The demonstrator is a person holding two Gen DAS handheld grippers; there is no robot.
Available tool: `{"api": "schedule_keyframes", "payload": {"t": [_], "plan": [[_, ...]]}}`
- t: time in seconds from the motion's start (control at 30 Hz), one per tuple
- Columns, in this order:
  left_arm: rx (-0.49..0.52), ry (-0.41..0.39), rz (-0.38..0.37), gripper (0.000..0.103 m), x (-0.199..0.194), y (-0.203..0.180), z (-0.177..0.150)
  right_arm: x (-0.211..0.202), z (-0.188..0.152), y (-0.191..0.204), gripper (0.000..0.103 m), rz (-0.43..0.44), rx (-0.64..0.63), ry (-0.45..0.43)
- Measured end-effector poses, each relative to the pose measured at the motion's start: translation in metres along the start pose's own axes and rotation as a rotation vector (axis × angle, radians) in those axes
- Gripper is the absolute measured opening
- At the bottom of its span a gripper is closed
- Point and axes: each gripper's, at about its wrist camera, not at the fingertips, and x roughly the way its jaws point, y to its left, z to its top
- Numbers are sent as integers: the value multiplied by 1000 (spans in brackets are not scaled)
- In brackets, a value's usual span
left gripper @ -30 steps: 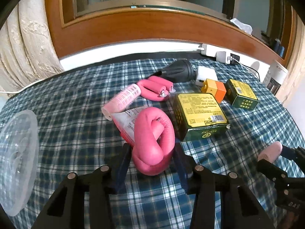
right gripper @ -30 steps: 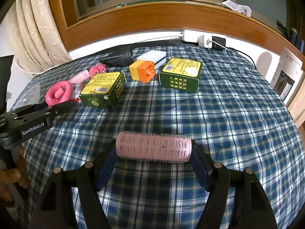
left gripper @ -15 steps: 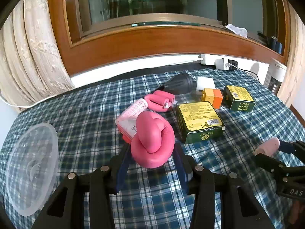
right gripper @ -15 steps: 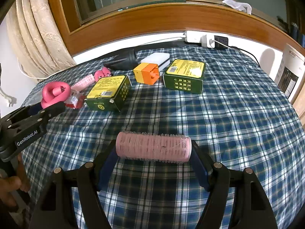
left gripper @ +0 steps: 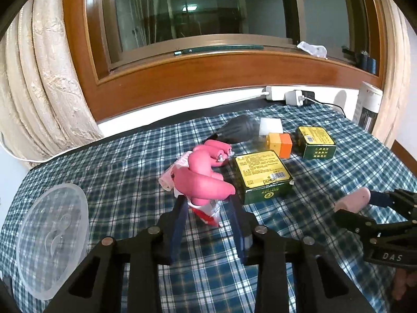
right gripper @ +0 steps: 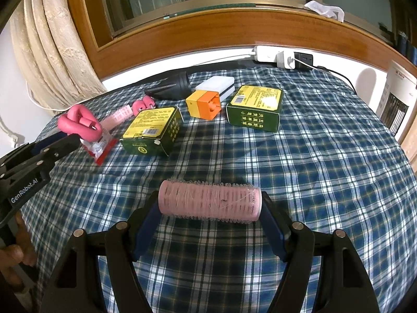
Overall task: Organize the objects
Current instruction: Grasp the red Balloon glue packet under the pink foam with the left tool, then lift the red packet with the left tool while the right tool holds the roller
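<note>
My left gripper (left gripper: 206,203) is shut on a pink knotted foam curler (left gripper: 202,184), held above the checked tablecloth (left gripper: 130,161). A red-and-white packet (left gripper: 208,212) shows just under it; whether it hangs from the curler or lies on the cloth I cannot tell. From the right wrist view the same curler (right gripper: 78,124) and packet (right gripper: 100,146) sit at the left gripper's tip. My right gripper (right gripper: 209,208) is shut endwise on a pink mesh hair roller (right gripper: 209,204), low over the near cloth. That roller's end (left gripper: 353,200) also shows at the right of the left wrist view.
On the cloth lie a green-and-yellow box (left gripper: 263,174), a second green box (left gripper: 316,142), an orange-yellow block (left gripper: 280,143), a white box (left gripper: 271,125), a black nozzle (left gripper: 237,130), another pink foam curler (left gripper: 219,151) and a pink roller (right gripper: 118,116). A clear lid (left gripper: 49,237) lies near left.
My left gripper has lifted the knotted curler off the table and drawn back, with the packet now just beneath it. The right gripper keeps the roller, almost still.
</note>
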Motion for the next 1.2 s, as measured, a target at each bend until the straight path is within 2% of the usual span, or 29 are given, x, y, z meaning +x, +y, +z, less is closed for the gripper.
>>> {"api": "schedule_keyframes", "payload": {"t": [0.17,0.5,0.7,0.77,0.83,0.9,1.1,1.2], "plan": [[-28,1,-21,29,-3,8,-2,-1,0,0,73,-3,3,-7],[-36,1,-26,29,-5,12,-4,-2,0,0,73,0,1,-7],[-44,33,-44,30,1,13,-6,-2,0,1,73,0,1,-7],[-56,51,-54,38,5,15,-8,-2,0,1,73,0,0,-7],[-60,60,-48,68,7,17,-10,-2,1,2,73,1,-3,-7],[-55,55,-38,77,7,17,-12,-2,2,4,73,2,-9,-8],[-54,88,-47,78,17,20,-15,-2,0,7,73,10,-22,-7],[-76,111,-68,89,23,24,-16,-2,-1,7,73,15,-21,-6]]}}
